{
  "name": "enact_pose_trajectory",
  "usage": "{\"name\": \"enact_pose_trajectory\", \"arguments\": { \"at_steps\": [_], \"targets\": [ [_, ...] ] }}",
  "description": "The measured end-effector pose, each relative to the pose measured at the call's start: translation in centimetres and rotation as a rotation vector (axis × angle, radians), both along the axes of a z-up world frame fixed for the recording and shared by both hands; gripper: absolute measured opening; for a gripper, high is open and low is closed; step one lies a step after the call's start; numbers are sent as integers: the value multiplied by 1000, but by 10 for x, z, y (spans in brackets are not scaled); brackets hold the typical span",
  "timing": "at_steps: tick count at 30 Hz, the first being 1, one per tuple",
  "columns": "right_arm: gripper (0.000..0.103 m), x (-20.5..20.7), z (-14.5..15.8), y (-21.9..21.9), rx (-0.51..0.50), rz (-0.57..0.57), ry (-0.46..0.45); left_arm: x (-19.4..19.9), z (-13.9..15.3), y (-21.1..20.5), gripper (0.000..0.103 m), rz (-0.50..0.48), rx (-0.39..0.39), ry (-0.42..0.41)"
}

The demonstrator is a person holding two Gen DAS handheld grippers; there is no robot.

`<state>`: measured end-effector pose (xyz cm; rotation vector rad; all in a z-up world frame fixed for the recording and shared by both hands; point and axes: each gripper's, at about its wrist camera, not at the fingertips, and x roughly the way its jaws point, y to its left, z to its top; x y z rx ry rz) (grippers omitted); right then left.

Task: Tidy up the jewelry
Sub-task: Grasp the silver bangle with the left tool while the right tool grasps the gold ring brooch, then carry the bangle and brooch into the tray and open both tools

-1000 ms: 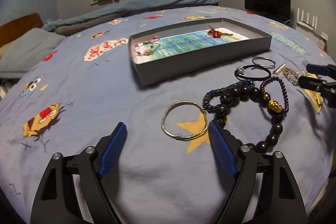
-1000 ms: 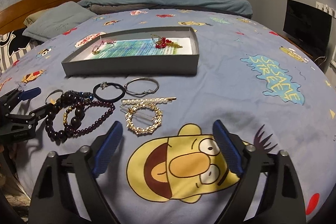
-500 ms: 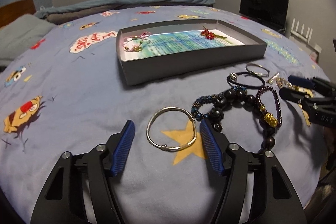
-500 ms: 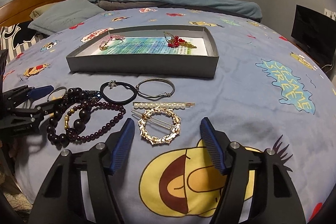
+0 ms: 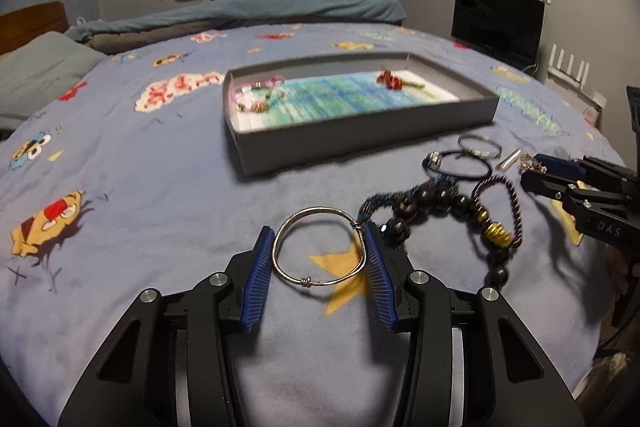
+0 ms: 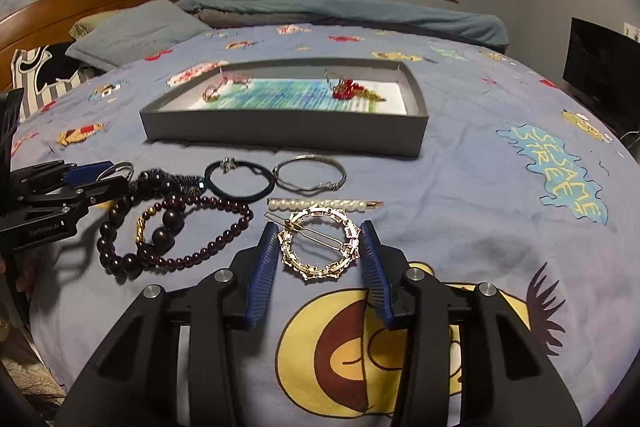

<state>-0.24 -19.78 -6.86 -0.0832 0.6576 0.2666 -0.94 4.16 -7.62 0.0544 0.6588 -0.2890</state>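
A silver wire bangle [image 5: 306, 281] lies on the blue bedspread between the blue pads of my left gripper [image 5: 317, 227]. Its jaws are closing and the pads stand right at the bangle's sides; no squeeze shows. A round gold hair clip [image 6: 316, 273] lies between the pads of my right gripper [image 6: 318, 224], which is closing the same way. The grey tray [image 5: 360, 139] beyond holds a red piece [image 6: 346, 91] and a pink piece [image 6: 224, 87]. Each gripper also shows in the other's view: right gripper [image 5: 532, 169], left gripper [image 6: 116, 173].
Dark bead bracelets [image 6: 168, 227], a black hair tie [image 6: 240, 179], a second silver bangle [image 6: 308, 177] and a pearl hair pin [image 6: 320, 203] lie between the grippers and the tray. A pillow [image 6: 136, 35] and wooden headboard stand at the left, a dark screen [image 5: 496, 23] at the right.
Both grippers have narrowed a lot. The left pads have come in around the silver bangle, the right pads around the gold hair clip. Both views have shifted slightly.
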Motion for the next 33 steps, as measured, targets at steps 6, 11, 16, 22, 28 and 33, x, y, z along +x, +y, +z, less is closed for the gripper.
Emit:
{"name": "enact_pose_trajectory", "arguments": {
  "at_steps": [6, 11, 16, 22, 28, 33],
  "targets": [
    [42, 3, 12, -3, 3, 2, -12, -1, 19, 5, 47, 5, -22, -31],
    [42, 12, 31, -3, -2, 8, -34, 5, 34, 7, 47, 15, -17, -50],
    [42, 29, 52, -2, 1, 13, -60, 17, 53, 0, 47, 15, 9, -82],
    [42, 62, 77, 0, 7, -10, -94, 44, 79, -10, 47, 6, 0, -128],
    [42, 91, 91, 6, 8, -35, -124, 80, 93, -20, 47, 14, 7, -124],
    [42, 116, 88, 15, -1, -43, -114, 110, 98, -19, 47, 28, -22, -120]
  ]
}}
